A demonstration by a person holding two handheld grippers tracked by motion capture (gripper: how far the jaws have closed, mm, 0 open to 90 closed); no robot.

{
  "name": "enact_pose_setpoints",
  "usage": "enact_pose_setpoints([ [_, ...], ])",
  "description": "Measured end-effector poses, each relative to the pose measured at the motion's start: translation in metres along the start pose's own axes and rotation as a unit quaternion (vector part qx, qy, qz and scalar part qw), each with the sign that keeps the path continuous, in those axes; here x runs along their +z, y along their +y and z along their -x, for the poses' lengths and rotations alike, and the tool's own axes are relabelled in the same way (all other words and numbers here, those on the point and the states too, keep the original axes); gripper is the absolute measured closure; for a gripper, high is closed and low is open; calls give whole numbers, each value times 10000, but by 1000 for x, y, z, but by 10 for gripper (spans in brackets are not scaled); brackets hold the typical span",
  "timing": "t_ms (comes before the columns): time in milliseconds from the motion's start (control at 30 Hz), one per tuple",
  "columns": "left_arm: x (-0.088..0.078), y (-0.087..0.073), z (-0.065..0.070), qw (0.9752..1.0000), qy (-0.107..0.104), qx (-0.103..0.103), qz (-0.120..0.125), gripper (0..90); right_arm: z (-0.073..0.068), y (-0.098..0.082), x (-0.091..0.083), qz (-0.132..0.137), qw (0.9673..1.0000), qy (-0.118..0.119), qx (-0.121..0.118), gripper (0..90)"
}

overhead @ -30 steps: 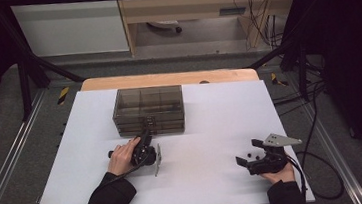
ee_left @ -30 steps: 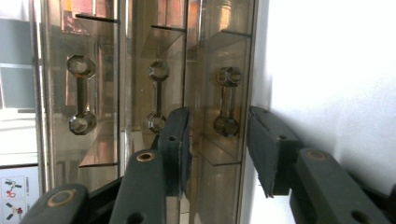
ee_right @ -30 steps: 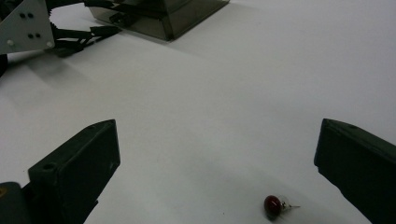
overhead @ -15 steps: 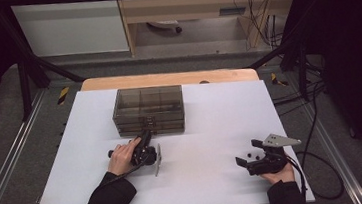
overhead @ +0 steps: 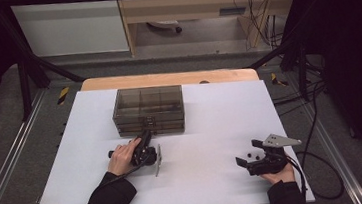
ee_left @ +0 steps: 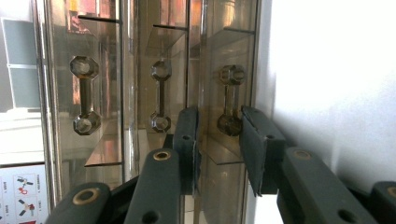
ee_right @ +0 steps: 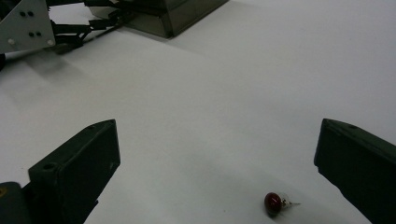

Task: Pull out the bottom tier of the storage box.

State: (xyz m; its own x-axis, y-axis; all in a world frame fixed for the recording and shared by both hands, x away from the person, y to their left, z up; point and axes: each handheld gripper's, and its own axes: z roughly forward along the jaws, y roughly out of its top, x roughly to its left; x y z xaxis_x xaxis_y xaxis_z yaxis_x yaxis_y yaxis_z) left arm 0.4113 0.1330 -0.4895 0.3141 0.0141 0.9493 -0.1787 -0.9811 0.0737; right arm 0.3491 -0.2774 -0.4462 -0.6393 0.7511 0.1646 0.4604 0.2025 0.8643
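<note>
A smoky see-through drawer cabinet (overhead: 147,102) with three stacked drawers stands at the back middle of the white table (overhead: 210,114). My left gripper (overhead: 146,134) lies rolled on its side against the cabinet's front. In the left gripper view its jaws (ee_left: 219,135) have just been closing and now grip the bottom drawer's handle (ee_left: 231,100), the one nearest the table. My right gripper (overhead: 246,152) rests at the front right, open wide. A tiny red bulb (ee_right: 274,204) lies on the table between its jaws (ee_right: 219,144), touching neither.
The two upper drawer handles (ee_left: 85,95) (ee_left: 160,95) sit beside the gripped one. A wooden edge (overhead: 166,78) runs behind the white table, with dark frame bars and cables beyond. White surface stretches between the two hands.
</note>
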Motion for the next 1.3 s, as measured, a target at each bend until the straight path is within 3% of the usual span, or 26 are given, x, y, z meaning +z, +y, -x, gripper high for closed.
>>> enact_pose_setpoints([
  [1300,-9,2,5,10000,45,-9,0,686,-1,-1,2,-63,10000,6,15,7],
])
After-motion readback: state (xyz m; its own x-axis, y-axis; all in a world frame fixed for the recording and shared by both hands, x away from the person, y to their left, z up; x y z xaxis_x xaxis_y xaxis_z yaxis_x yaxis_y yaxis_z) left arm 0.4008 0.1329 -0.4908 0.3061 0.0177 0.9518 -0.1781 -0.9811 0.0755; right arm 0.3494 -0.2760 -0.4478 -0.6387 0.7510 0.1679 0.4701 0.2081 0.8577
